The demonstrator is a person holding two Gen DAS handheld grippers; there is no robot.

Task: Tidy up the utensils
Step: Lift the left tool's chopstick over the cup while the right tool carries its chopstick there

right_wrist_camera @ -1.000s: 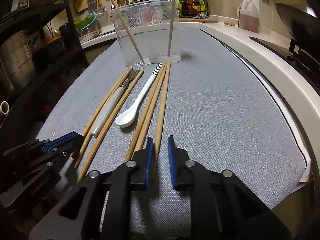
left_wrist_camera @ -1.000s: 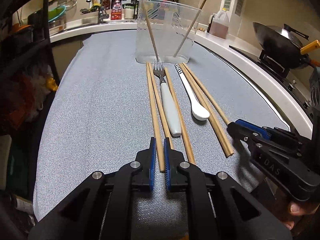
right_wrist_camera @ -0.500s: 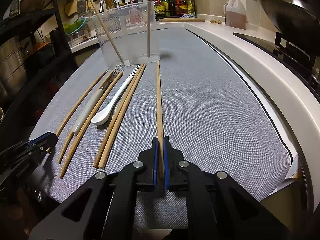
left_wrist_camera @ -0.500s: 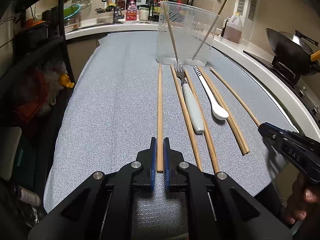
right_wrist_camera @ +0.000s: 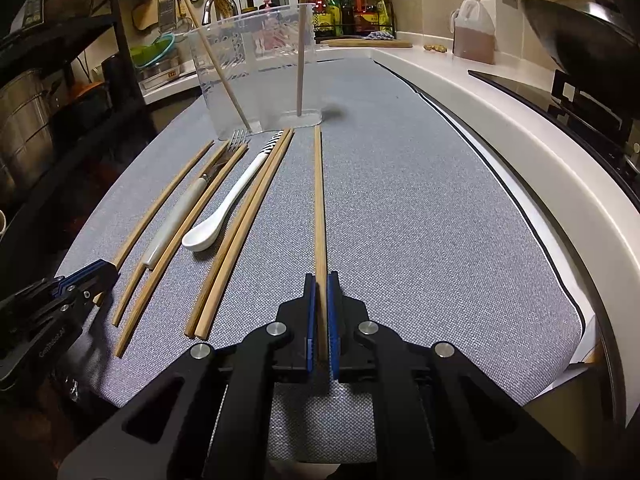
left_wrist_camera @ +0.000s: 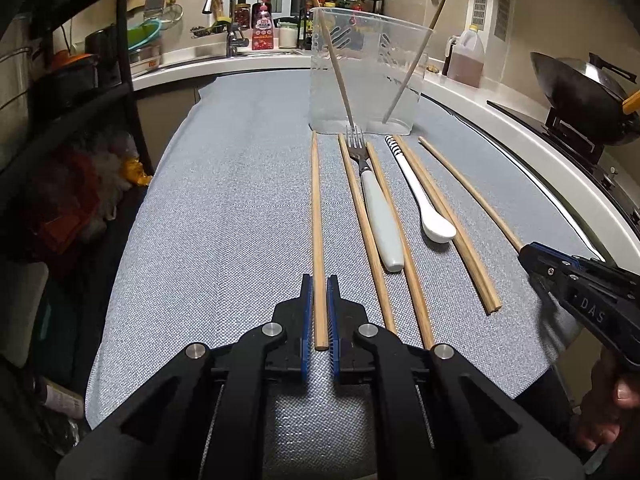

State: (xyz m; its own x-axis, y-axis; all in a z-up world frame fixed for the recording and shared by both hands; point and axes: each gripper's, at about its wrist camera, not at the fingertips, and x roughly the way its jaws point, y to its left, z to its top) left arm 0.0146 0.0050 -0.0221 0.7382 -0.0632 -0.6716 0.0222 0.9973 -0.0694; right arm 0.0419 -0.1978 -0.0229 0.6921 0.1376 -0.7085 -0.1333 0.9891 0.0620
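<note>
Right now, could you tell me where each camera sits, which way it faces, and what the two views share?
Left wrist: sits on the left hand-held gripper, facing along its chopstick toward the clear bin; the right hand-held gripper and some fingers show at right.
Right wrist: sits on the right hand-held gripper, facing along its own chopstick toward the bin; the left hand-held gripper shows at left.
Shared: bin, fork, spoon, grey mat.
</note>
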